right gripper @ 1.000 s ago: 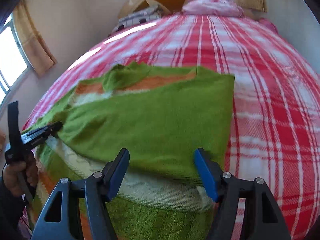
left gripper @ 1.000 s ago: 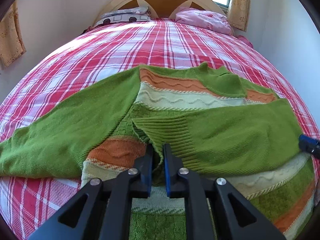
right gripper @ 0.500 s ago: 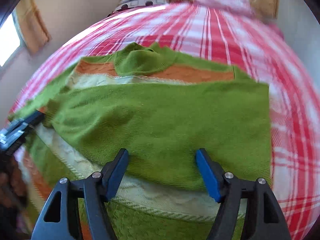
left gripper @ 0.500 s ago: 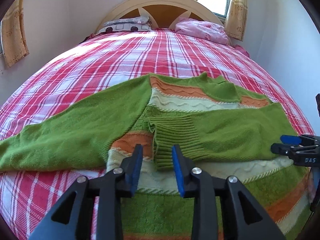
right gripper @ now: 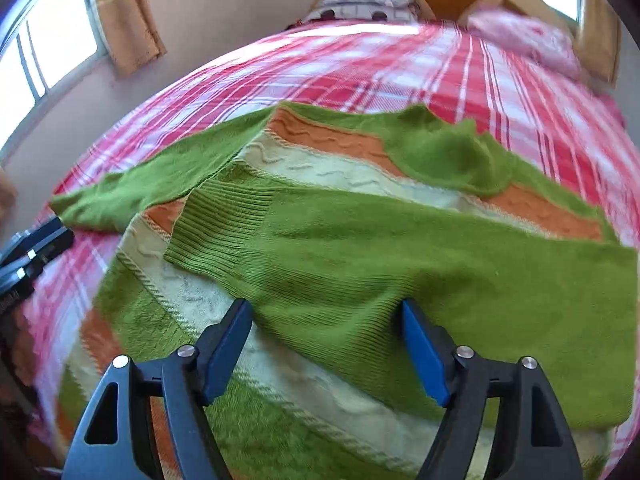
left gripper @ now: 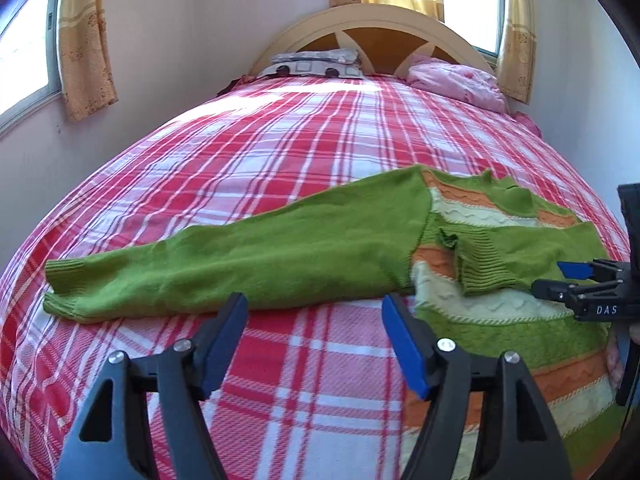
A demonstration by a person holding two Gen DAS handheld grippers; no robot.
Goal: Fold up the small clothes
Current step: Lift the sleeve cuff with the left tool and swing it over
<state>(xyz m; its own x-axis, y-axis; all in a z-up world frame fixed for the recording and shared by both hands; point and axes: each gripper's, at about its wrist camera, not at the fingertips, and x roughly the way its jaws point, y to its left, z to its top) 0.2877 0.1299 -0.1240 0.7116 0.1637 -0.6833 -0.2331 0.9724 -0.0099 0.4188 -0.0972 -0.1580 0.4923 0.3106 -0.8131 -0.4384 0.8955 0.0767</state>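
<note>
- The left claw (left gripper: 314, 344) is spread wide and holds nothing, hovering over bare plaid bedspread (left gripper: 280, 152) just short of the outstretched sleeve (left gripper: 224, 268).
- The right claw (right gripper: 326, 346) is also spread and empty, above the folded-in sleeve (right gripper: 400, 256) lying across the sweater (right gripper: 320, 168).
- The sweater sits at the bed's near edge; its free sleeve runs out toward nine o'clock, cuff (left gripper: 64, 280) farthest.
- My worry: a pinch at mid-sleeve would probably leave the cuff trailing and bunch the knit.
- A deep bite may catch the bedspread too and drag it along.
- The right claw, if it brushes the folded sleeve, could slide its ribbed cuff (right gripper: 224, 232) off and undo that fold.
</note>
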